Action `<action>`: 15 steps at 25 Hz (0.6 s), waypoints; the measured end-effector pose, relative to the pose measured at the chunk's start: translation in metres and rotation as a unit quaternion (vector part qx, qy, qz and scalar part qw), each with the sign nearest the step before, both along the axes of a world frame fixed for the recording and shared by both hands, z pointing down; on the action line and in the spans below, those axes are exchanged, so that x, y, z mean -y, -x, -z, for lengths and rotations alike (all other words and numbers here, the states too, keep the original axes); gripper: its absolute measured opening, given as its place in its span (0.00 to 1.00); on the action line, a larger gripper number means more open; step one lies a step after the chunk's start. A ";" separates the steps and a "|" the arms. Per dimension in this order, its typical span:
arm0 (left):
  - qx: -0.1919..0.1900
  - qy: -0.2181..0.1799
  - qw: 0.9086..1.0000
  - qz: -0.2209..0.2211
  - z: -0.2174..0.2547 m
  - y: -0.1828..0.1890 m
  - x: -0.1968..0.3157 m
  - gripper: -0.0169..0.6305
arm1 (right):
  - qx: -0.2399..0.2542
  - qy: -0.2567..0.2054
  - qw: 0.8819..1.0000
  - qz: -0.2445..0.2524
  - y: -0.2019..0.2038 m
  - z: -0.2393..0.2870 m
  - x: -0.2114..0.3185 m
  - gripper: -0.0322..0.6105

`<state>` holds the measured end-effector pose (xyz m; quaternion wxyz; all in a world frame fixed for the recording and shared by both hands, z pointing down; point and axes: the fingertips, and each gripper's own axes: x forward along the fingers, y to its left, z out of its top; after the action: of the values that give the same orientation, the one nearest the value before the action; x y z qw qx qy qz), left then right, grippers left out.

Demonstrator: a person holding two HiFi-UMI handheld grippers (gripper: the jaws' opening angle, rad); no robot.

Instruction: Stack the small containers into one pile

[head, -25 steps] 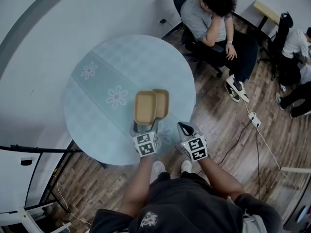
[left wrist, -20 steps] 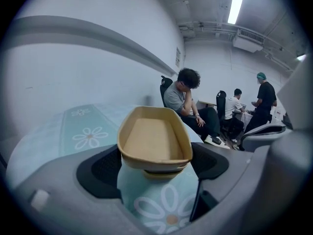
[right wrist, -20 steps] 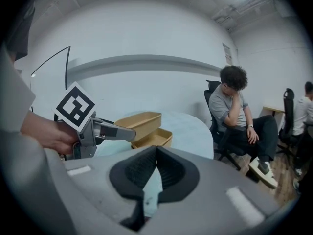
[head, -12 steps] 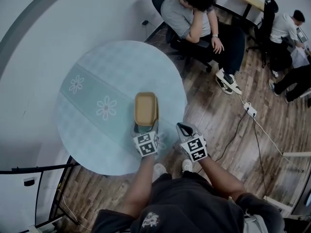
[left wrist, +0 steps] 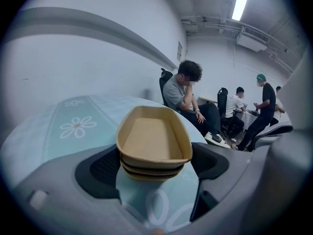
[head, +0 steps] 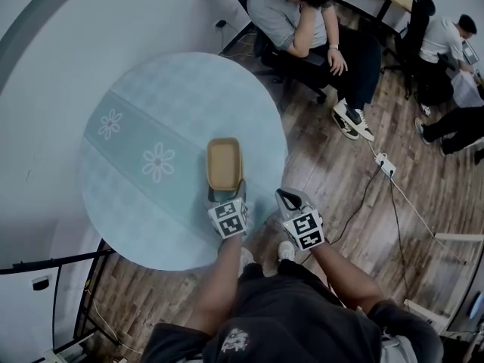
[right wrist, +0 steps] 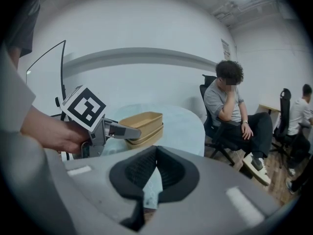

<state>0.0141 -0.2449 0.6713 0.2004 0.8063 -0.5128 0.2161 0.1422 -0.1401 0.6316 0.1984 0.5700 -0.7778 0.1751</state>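
Round tabletop (head: 136, 89), pale cloth with flower prints. The only task things on it are in the stack (head: 224, 163), which sits close to the near edge, toward the right. No loose container shows anywhere else, so the pile looks finished bar the release.

Risks:
- The trays look light. If the fingers open unevenly or pull back low, they'll likely drag the top one crooked or slide the whole pile.
- The stack is near the edge, so a tug toward the person could take it off.

Top container (left wrist: 152, 140): tan, oblong, empty. Two more rims show nested under it, insides hidden.

Left gripper (left wrist: 157, 164): fingers wide, pads against both long sides of the top container, gripping it.

Right gripper (right wrist: 155, 173): fingers closed together with nothing between them. It's idle at the near-right edge, apart from the stack.
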 end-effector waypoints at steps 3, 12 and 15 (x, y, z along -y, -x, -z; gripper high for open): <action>-0.005 0.010 1.000 0.002 -0.007 -0.001 -0.002 0.73 | -0.002 0.000 1.000 0.003 0.000 -0.001 -0.002 0.05; -0.006 0.053 0.999 0.001 -0.023 -0.005 -0.014 0.76 | -0.001 -0.002 1.000 -0.002 -0.007 0.003 -0.012 0.05; -0.007 0.069 0.998 -0.004 -0.030 -0.005 -0.027 0.76 | 0.003 -0.002 1.000 -0.002 -0.007 0.003 -0.017 0.05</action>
<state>0.0186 -0.2175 0.7015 0.2582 0.7940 -0.4925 0.2458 0.1497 -0.1235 0.6281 0.1949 0.5712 -0.7778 0.1758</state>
